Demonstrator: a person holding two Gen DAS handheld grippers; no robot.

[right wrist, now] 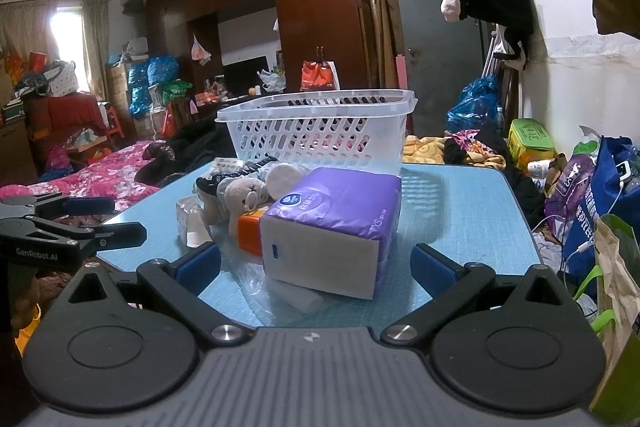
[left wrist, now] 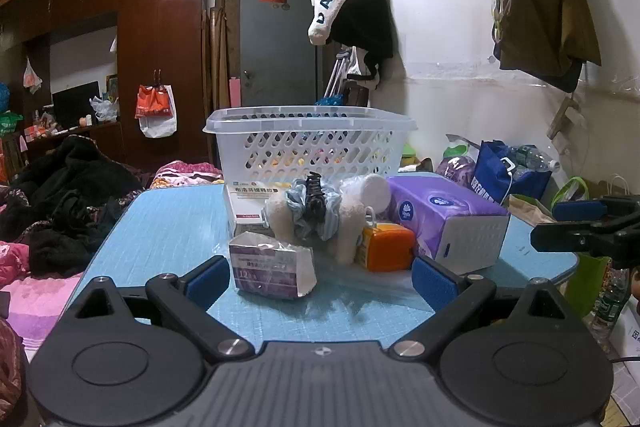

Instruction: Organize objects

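A white slotted basket (left wrist: 310, 143) (right wrist: 320, 131) stands at the far side of the blue table (left wrist: 168, 227) (right wrist: 460, 211). In front of it lie a purple tissue pack (left wrist: 448, 223) (right wrist: 332, 227), an orange box (left wrist: 386, 247) (right wrist: 250, 233), a cream plush toy (left wrist: 344, 223) (right wrist: 244, 193) with a black hair claw (left wrist: 314, 197) on a blue scrunchie, a white medicine box (left wrist: 250, 203) and a small purple packet (left wrist: 272, 267). My left gripper (left wrist: 320, 281) is open at the near edge, just short of the packet. Also open, my right gripper (right wrist: 316, 267) faces the tissue pack, not touching it.
A bed with pink bedding and dark clothes (left wrist: 60, 211) (right wrist: 100, 171) lies left of the table. Bags (left wrist: 508, 175) (right wrist: 600, 195) crowd the right side by the wall. A dark wardrobe (left wrist: 160, 39) and a grey door (left wrist: 276, 43) stand behind.
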